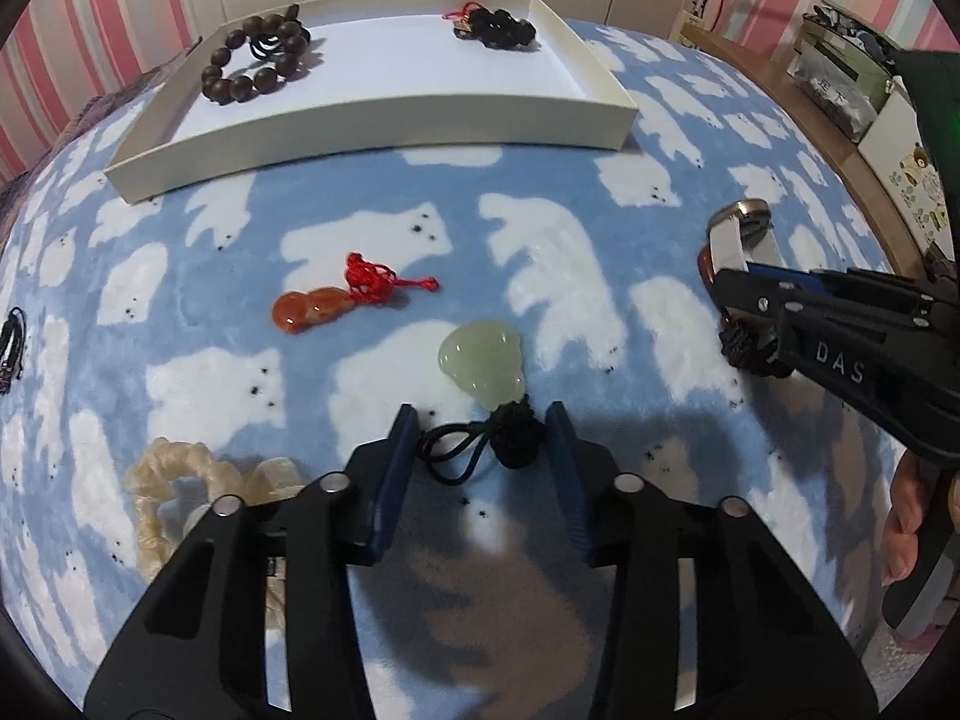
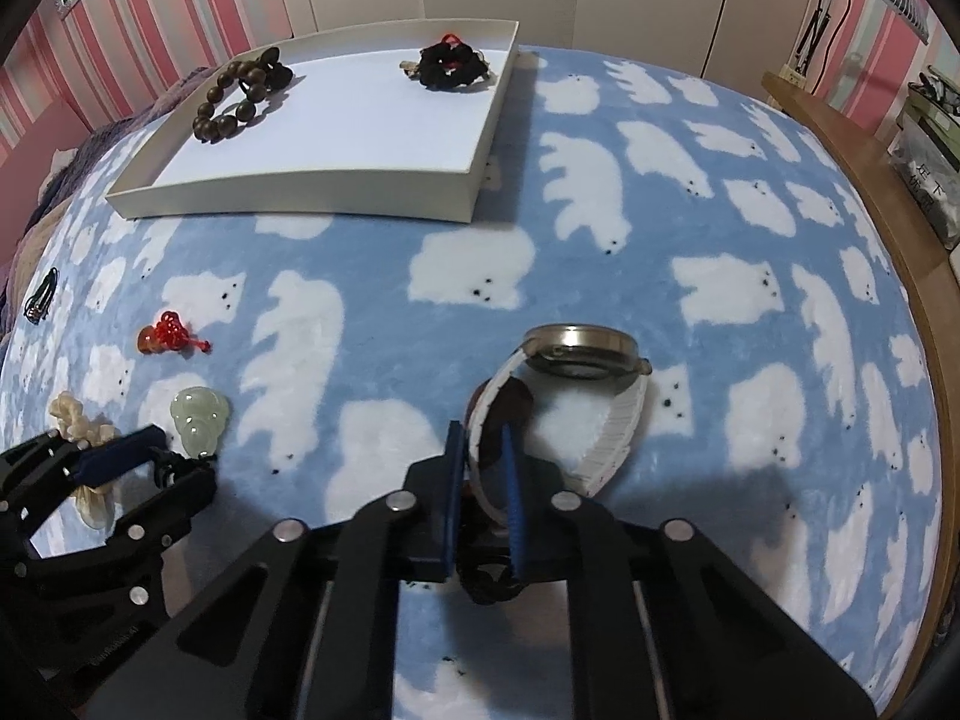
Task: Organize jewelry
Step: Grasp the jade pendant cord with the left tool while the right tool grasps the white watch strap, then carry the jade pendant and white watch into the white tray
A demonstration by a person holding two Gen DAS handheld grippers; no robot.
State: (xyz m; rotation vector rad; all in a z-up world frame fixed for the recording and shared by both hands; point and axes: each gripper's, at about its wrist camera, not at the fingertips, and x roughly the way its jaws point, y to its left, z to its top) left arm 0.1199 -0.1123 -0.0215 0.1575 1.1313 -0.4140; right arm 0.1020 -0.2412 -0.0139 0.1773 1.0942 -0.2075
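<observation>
While clamped by right gripper (image 2: 486,462) on strap, watch (image 2: 576,354) looked top-heavy, band floppy; left gripper (image 1: 483,432) gaped around jade pendant (image 1: 483,363) cord.

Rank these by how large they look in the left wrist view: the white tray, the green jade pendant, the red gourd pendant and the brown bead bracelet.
1. White tray, by far the largest.
2. Brown bead bracelet, though it lies farther off in the tray.
3 and 4. Green jade pendant and red gourd pendant look alike; the jade one is nearer the camera, so no firm ranking.
</observation>
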